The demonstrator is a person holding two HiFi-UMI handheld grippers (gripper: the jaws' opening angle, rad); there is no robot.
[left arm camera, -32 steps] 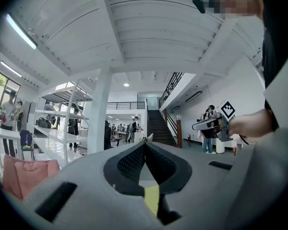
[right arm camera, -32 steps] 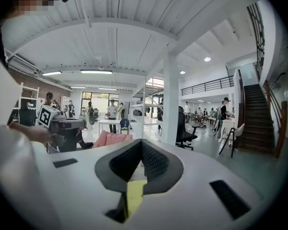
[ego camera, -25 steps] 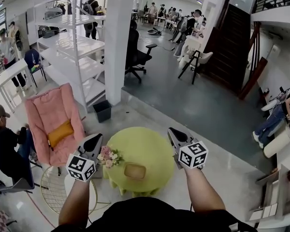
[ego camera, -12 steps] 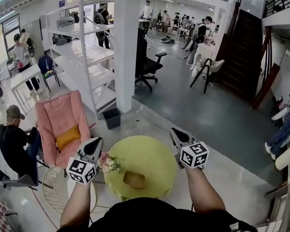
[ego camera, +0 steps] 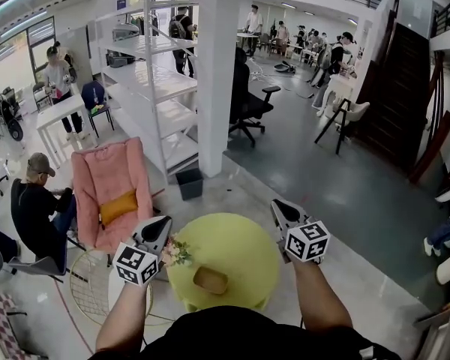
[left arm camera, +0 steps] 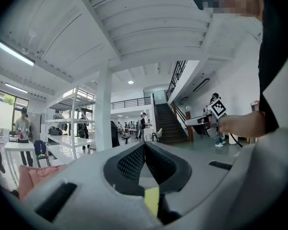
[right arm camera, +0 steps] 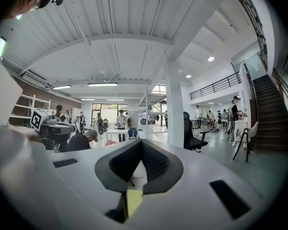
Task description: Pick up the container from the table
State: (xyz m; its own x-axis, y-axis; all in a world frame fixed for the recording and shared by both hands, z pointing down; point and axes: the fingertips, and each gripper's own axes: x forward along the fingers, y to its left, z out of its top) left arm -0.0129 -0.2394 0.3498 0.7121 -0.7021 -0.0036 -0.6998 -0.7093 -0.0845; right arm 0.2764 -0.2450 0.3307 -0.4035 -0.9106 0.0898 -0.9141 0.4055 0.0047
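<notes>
The left tongs (ego camera: 159, 227) and the right tongs (ego camera: 280, 208) are each pressed together with nothing between them, held at the left and right edges of the round green surface (ego camera: 247, 238). The tan container (ego camera: 210, 279) sits on its near part, apart from both, with flowers (ego camera: 176, 252) near its left.

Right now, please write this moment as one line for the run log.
left gripper: shut, empty | right gripper: shut, empty | container: on green table, untouched

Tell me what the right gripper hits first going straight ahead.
Nothing near: the right gripper points level above the floor beside the table; far ahead stands the shelf rack beside the pillar, depth unclear.
</notes>
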